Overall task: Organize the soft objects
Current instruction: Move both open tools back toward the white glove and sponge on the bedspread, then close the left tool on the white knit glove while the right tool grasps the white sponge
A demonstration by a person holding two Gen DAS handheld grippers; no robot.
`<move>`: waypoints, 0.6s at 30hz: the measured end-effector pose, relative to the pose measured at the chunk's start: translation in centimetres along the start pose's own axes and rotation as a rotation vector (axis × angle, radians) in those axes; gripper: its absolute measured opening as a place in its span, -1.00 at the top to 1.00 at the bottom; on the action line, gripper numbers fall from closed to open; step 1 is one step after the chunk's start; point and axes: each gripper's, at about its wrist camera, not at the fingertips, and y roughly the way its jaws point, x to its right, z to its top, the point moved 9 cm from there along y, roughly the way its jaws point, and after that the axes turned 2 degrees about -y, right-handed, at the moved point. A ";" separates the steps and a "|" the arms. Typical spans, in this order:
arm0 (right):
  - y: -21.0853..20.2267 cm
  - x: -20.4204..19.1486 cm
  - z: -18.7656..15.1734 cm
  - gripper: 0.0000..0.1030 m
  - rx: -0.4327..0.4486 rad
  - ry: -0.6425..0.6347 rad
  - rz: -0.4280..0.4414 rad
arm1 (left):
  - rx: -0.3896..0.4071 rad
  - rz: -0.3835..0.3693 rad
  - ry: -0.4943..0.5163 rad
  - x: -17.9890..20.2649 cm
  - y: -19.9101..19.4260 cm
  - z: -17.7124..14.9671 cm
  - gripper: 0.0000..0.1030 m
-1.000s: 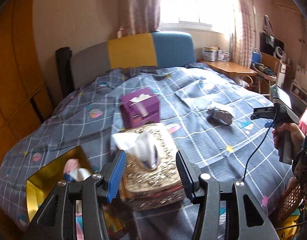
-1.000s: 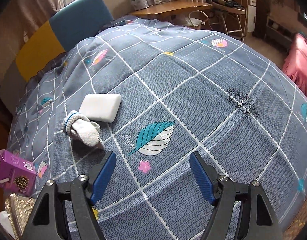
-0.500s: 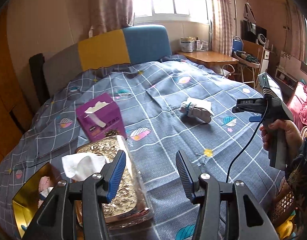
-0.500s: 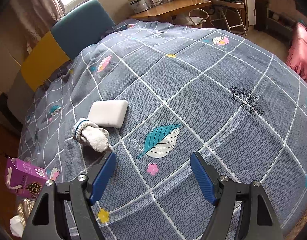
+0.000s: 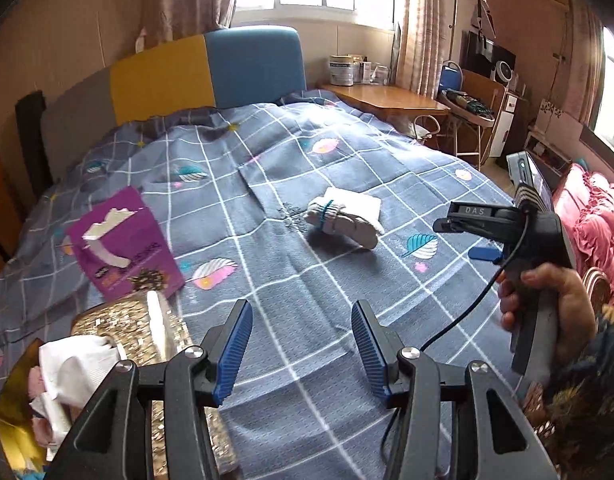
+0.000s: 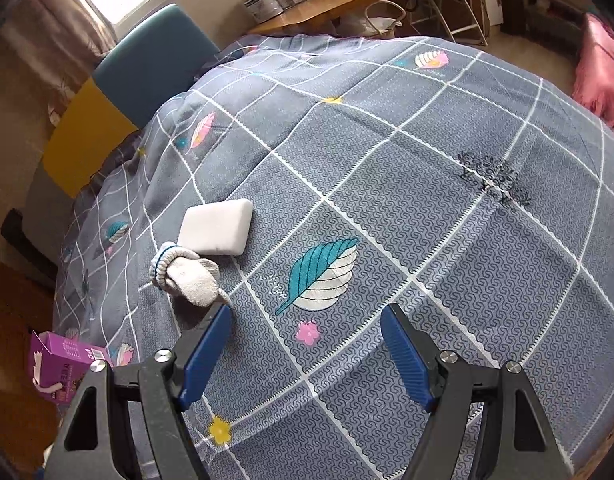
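Note:
A rolled white sock with a blue-striped cuff (image 5: 341, 220) (image 6: 187, 276) lies on the grey checked bedspread (image 5: 275, 280), touching a white rectangular sponge (image 5: 357, 202) (image 6: 217, 232). My left gripper (image 5: 303, 346) is open and empty, hovering above the bedspread well short of the sock. My right gripper (image 6: 307, 354) is open and empty, its left finger close to the sock; it also shows in the left wrist view (image 5: 479, 236). A gold box (image 5: 15, 412) at lower left holds soft white and pink items.
A purple tissue box (image 5: 123, 248) (image 6: 63, 364) and a gold glitter tissue box (image 5: 155, 344) sit at the left of the bed. A blue and yellow headboard (image 5: 211, 68) is behind. A wooden desk (image 5: 387, 98) and pink bedding (image 5: 595, 216) stand to the right.
My left gripper has swung right, away from the gold tissue box, toward the sock. My right gripper has moved slightly closer to the sock. Both stay open.

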 end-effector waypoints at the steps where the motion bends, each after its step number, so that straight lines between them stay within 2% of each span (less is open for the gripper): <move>1: 0.0 0.2 0.1 -0.51 0.000 0.012 0.002 | -0.009 -0.009 -0.009 0.2 0.6 0.3 -0.01; 8: 0.1 1.4 0.2 -0.51 -0.017 0.107 0.033 | -0.107 -0.080 -0.155 1.3 5.5 1.1 -0.01; 18: -0.3 0.3 0.0 -0.51 -0.018 0.080 0.075 | -0.194 -0.129 -0.274 3.2 13.0 3.7 -0.01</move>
